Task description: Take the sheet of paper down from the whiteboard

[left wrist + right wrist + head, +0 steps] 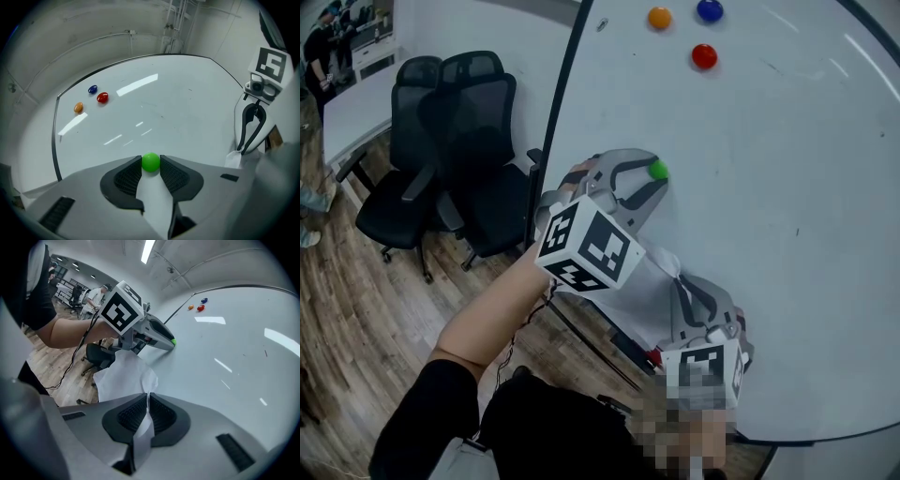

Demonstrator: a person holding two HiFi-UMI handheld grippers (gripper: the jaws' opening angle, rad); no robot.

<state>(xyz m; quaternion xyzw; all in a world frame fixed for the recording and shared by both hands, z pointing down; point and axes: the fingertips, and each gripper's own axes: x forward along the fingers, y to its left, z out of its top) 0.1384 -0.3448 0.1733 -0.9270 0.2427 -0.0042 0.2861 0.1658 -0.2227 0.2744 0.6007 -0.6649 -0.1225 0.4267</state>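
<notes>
The white sheet of paper [649,292] hangs crumpled off the whiteboard [787,206] near its lower left edge. A green magnet [658,170] sits at the sheet's top. My left gripper [649,178] has it between its pads, which touch it on both sides; in the left gripper view the green magnet [150,161] fills the gap over a strip of the paper [153,199]. My right gripper [682,282] is lower down and is shut on the sheet's edge. In the right gripper view the paper [123,376] runs from my right gripper [147,401] up to the left gripper [165,340].
Orange [659,17], blue [710,9] and red [704,56] magnets stick high on the board. Two black office chairs [441,159] stand left of the board's edge beside a white table [356,112]. The floor is wood, with cables trailing from my left arm.
</notes>
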